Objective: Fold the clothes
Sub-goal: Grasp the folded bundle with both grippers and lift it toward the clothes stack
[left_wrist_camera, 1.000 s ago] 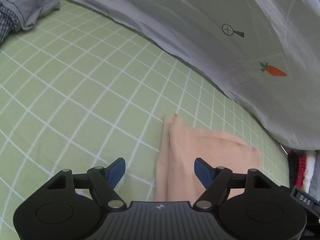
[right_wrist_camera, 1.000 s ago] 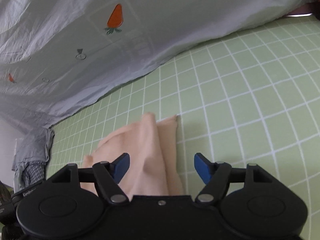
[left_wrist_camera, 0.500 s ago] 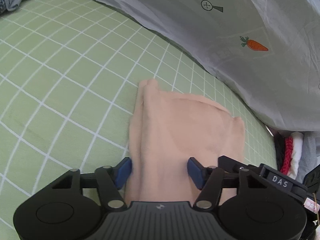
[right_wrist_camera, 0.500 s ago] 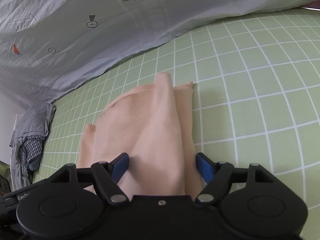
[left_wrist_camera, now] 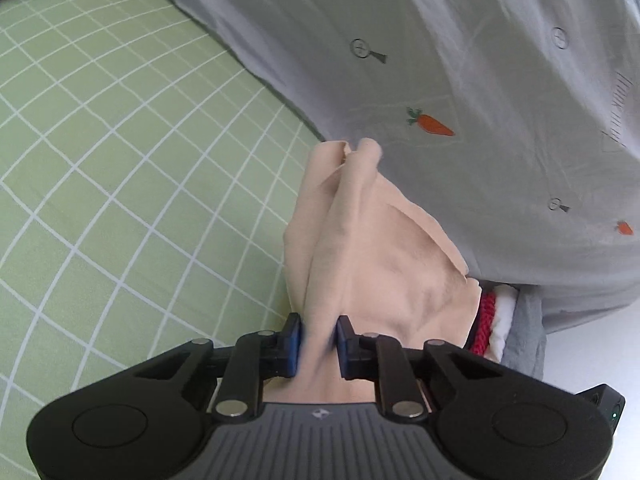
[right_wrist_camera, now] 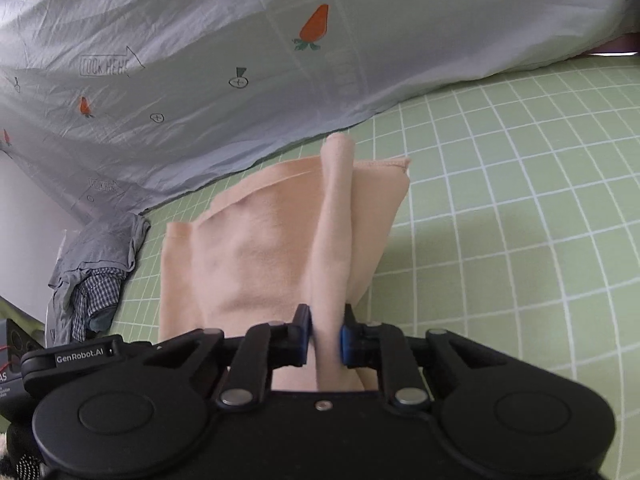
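While both jaws are closing on the peach cloth (left_wrist_camera: 372, 264), I am lifting left gripper (left_wrist_camera: 318, 340) and right gripper (right_wrist_camera: 326, 334) evenly off the green checked sheet (right_wrist_camera: 500, 240).

My left gripper (left_wrist_camera: 319, 340) is matte black with blue pads (left_wrist_camera: 295, 338), silver pivot screws and a ribbed grey plate bearing a small logo. My right gripper (right_wrist_camera: 326, 336) matches — black linkages, blue pads (right_wrist_camera: 345, 340), round domed housings either side — and its neighbour's side reads "GenRobot.AI" in white.
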A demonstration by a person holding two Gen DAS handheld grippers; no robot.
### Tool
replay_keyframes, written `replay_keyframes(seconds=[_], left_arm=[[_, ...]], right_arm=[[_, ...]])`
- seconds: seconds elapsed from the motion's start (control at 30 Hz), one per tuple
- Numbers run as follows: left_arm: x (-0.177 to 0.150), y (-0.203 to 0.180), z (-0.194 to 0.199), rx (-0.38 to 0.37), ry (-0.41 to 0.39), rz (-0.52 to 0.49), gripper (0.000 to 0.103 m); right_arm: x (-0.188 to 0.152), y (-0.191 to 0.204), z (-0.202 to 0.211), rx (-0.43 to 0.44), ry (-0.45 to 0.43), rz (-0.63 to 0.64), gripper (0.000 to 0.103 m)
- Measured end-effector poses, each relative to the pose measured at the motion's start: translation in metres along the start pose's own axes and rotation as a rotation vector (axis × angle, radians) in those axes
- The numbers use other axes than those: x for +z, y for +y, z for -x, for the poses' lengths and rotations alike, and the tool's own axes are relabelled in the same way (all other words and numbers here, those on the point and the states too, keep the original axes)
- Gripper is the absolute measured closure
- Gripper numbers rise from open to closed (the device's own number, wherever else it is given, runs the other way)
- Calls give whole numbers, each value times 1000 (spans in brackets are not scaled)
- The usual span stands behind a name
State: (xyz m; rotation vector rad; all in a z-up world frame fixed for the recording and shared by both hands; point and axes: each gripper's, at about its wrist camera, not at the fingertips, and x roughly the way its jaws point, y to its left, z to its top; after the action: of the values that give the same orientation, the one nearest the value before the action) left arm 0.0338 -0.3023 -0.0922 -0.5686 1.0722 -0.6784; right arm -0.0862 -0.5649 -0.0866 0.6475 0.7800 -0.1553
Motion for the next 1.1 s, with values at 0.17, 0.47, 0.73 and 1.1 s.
replay_keyframes(seconds=[0.17,0.47,0.73,1.1], left_arm=[[-26,-27,23,-64,31,-99,84],[-89,-72,10,-209,208,-204,84],[-185,-158,-28,-249,236,-298,84],[-266,-319,-112,-252,97,-293,85]], right_arm=[[-29,3,62,-42,-84,-28,88],[-97,-19,156,-225,-183,-137,88],[-119,-105,246,-297,-283,-211,88],[-22,-259,350,-213,-377,-75,87]])
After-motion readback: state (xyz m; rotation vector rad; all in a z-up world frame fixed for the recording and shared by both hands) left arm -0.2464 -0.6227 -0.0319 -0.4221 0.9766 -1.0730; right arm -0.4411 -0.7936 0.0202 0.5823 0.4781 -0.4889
